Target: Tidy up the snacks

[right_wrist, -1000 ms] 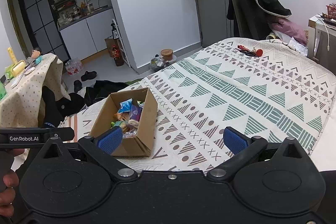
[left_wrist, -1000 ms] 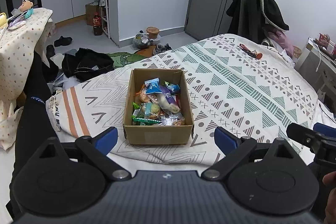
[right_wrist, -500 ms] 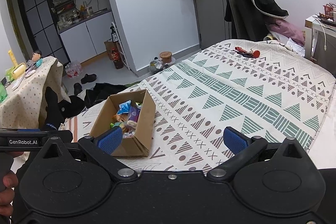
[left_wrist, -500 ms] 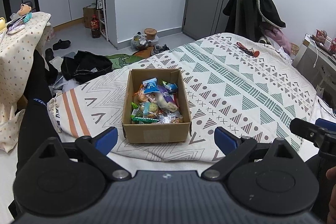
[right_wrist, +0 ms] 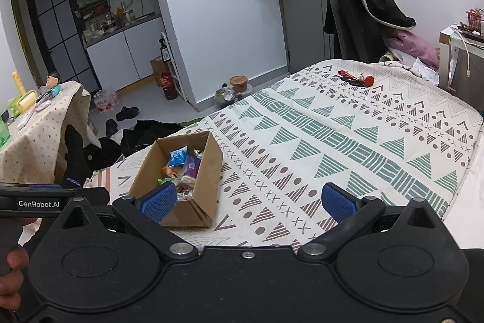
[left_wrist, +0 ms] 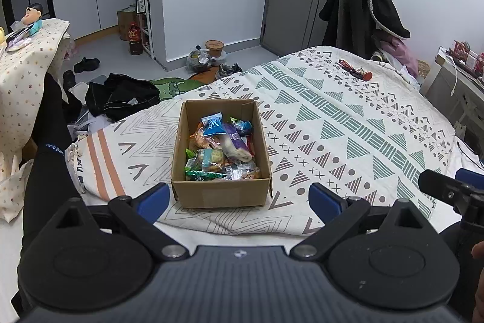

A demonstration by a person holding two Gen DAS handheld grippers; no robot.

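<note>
We see the snacks (left_wrist: 222, 149) lying in a loose heap inside the open cardboard box (left_wrist: 220, 196), which sits on the patterned bedspread (left_wrist: 348, 123) near the bed's foot corner; we spot no wrapper outside the box on the cover. That fits two stages alike: packets gathered into the box as a finished tidy-up, or a jumbled box waiting to be sorted out onto the cover, and we cannot tell which. Our left gripper (left_wrist: 239, 197) hangs just short of the box's near wall with its blue fingers spread wide and nothing between them; our right gripper (right_wrist: 249, 199) hovers off to the box's right, likewise splayed and empty, one pad overlapping the box's corner in its own view. Any further handling would call for a gentle pinch, since the thin, slippery wrappers overlap and the box walls leave little room. Farther out lie a red-and-black item (left_wrist: 355, 69) near the bed's far side, dark clothes (left_wrist: 121, 94) on the floor and a draped table (left_wrist: 27, 65). Against the frames of a second ago, the box sits slightly lower in the left view and both grippers remain spread
</note>
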